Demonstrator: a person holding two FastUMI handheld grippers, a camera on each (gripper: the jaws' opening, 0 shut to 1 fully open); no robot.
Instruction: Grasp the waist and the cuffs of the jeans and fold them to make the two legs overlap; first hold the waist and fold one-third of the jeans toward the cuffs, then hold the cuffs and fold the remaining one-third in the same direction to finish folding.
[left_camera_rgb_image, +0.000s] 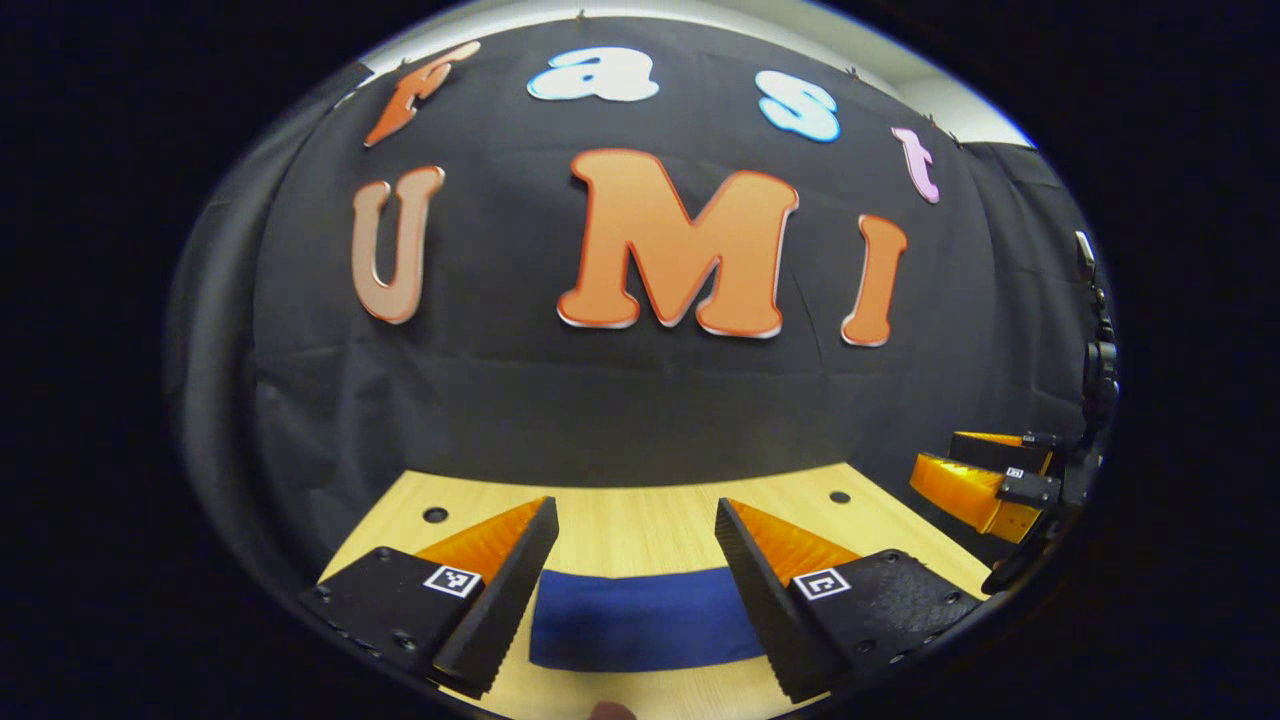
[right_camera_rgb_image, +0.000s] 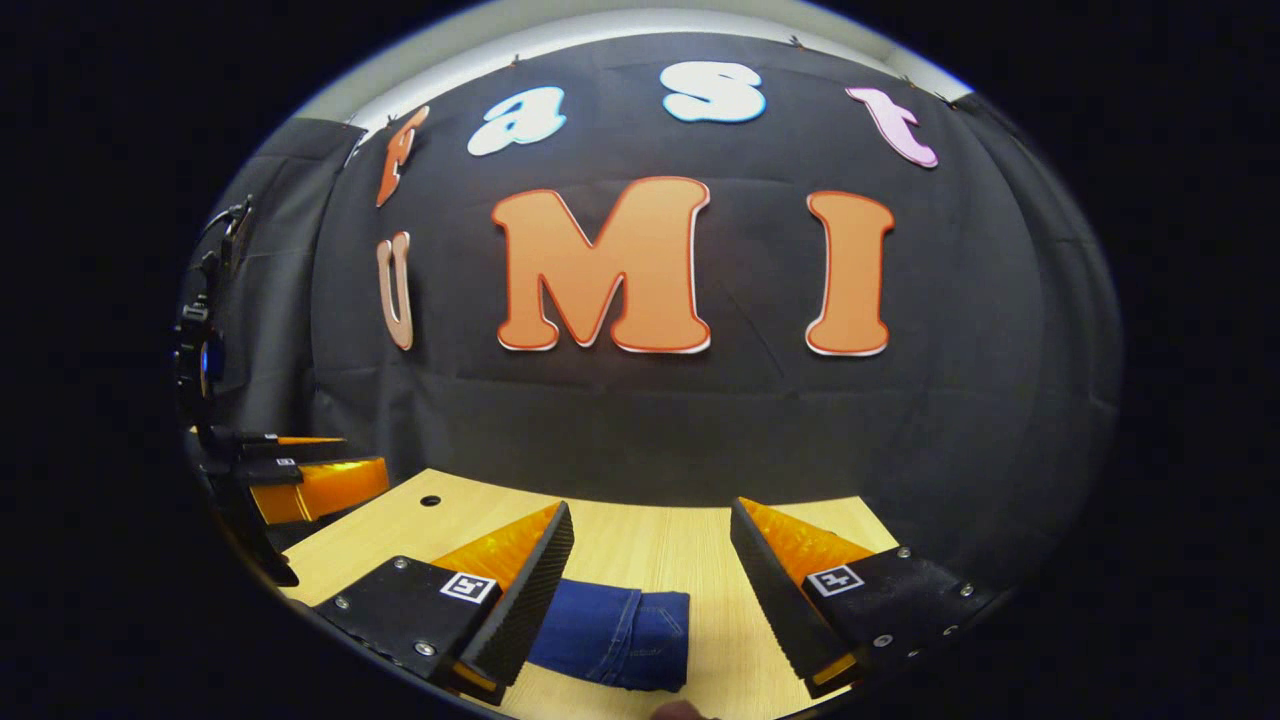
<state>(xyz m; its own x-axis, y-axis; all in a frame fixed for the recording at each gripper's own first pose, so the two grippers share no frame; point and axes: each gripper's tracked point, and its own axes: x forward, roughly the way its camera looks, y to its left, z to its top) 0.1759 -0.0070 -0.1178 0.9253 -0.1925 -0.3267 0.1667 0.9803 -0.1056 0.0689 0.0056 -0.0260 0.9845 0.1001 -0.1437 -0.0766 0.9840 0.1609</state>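
Dark blue jeans (left_camera_rgb_image: 640, 620) lie flat on the light wooden table (left_camera_rgb_image: 640, 520), seen as a wide band in the left gripper view. My left gripper (left_camera_rgb_image: 636, 515) hangs open above them, fingers spread to either side of the cloth and not touching it. In the right gripper view the jeans (right_camera_rgb_image: 615, 635) end in a stitched edge under the gap. My right gripper (right_camera_rgb_image: 650, 520) is open too, held above the table with nothing between its fingers. Each gripper shows at the far side of the other's view: the right gripper (left_camera_rgb_image: 985, 480) and the left gripper (right_camera_rgb_image: 300, 475).
Small round holes (left_camera_rgb_image: 435, 515) (left_camera_rgb_image: 839, 497) (right_camera_rgb_image: 430, 499) mark the table's back corners. The black cloth wall stands right behind the table's far edge. A dark stand with cables (right_camera_rgb_image: 205, 350) rises at the left side of the right gripper view.
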